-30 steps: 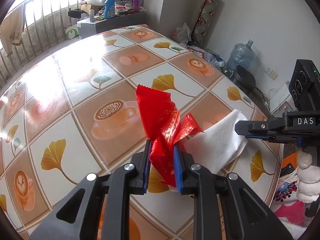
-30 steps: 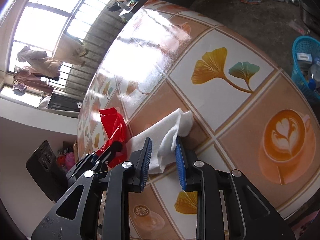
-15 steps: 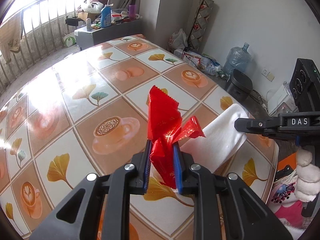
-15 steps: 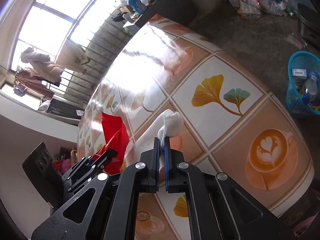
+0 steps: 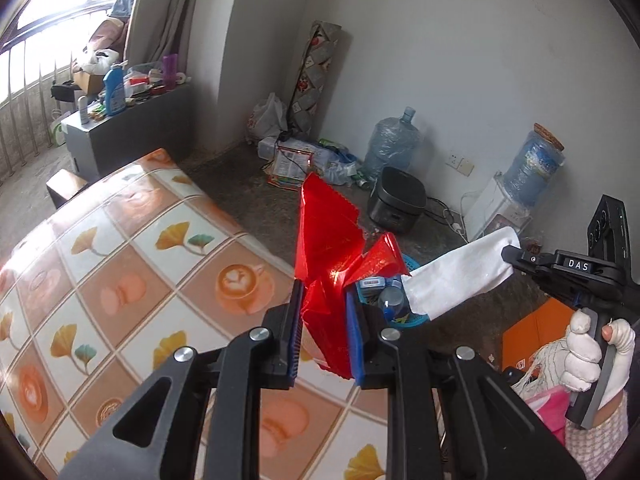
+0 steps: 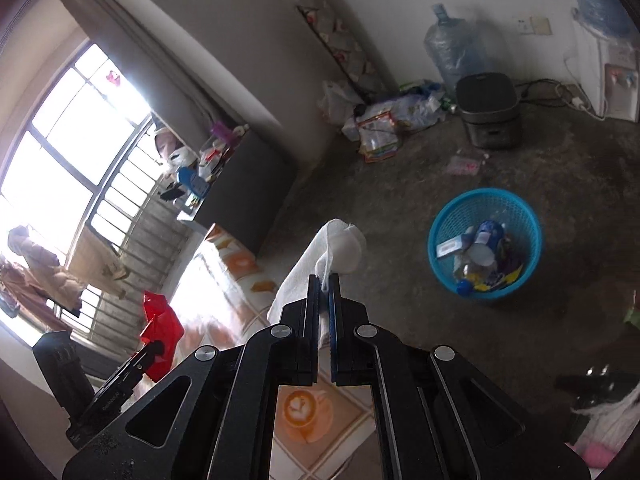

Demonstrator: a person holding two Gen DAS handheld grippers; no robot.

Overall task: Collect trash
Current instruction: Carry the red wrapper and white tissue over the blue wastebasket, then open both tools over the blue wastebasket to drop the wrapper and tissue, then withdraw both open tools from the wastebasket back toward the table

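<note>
Trash: red wrapper (image 5: 332, 256) clamped in left gripper (image 5: 322, 334) fingers; white tissue (image 6: 320, 264) pinched in right gripper (image 6: 324, 292) | both lifted off desk (image 5: 120, 264) | blue basket (image 6: 486, 240) on floor, probably their destination

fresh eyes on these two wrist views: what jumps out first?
The crumpled red wrapper, clamped in the left gripper and held above the edge of the patterned table. Next, the white tissue pinched in the shut right gripper, hanging in the air. Then the blue basket on the floor, right of centre in the right wrist view, already holding trash.
</note>
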